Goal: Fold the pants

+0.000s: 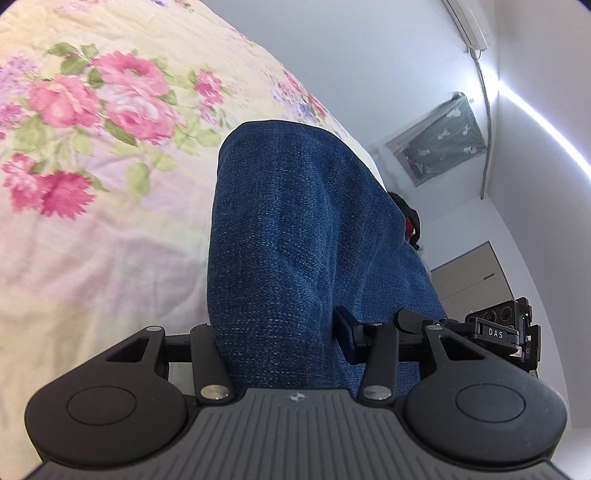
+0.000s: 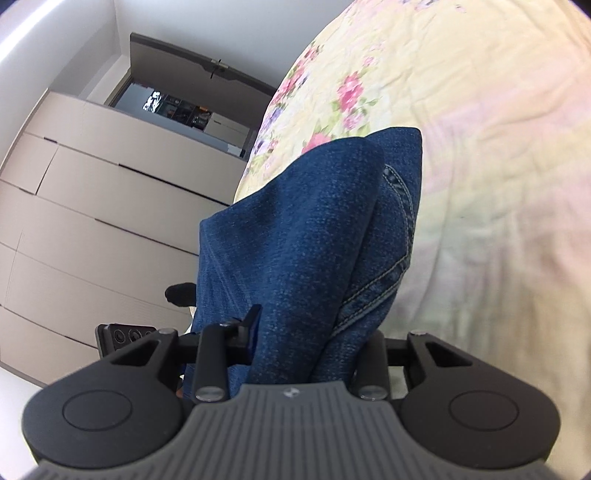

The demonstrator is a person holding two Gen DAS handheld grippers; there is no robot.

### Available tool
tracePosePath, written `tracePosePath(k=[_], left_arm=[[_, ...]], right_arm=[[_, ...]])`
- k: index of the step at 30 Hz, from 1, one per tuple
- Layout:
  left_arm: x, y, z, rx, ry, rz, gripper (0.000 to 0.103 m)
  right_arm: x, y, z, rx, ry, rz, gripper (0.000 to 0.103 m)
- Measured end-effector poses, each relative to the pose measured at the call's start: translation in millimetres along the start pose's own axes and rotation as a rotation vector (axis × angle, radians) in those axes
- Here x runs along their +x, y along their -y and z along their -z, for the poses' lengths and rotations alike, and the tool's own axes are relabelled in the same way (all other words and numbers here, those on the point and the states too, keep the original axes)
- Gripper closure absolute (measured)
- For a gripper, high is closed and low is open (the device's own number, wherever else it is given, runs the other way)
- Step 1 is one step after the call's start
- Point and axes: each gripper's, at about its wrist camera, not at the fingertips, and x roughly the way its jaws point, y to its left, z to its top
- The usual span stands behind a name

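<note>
Blue denim pants run from my left gripper out over the floral bedspread. The left gripper is shut on the denim, which covers its fingertips. In the right wrist view the same pants hang folded from my right gripper, with a stitched seam and pocket on the right side. The right gripper is shut on the denim too. The other gripper shows at the edge of each view, at the lower right in the left wrist view and at the lower left in the right wrist view.
The bed carries a cream bedspread with pink flowers. Beige wardrobe doors and an open doorway lie beyond the bed's edge. A white wall with a small window and an air conditioner is on the other side.
</note>
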Motion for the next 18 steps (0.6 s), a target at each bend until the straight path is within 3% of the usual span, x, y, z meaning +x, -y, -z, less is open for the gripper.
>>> tracePosePath(k=[9, 13, 18], left_arm=[[-24, -39, -21, -0.052, 0.013, -0.05, 0.05], [-34, -46, -61, -0.037, 0.039, -0.074, 0.05], [-51, -50, -119, -0.016, 0.139, -0.087, 0.05]], right_arm=[[69, -29, -14, -0.022, -0.071, 0.01, 0.072], [96, -46, -38, -0.032, -0.083, 0.015, 0.072], [132, -81, -88, -0.089, -0.044, -0.01, 0.072]])
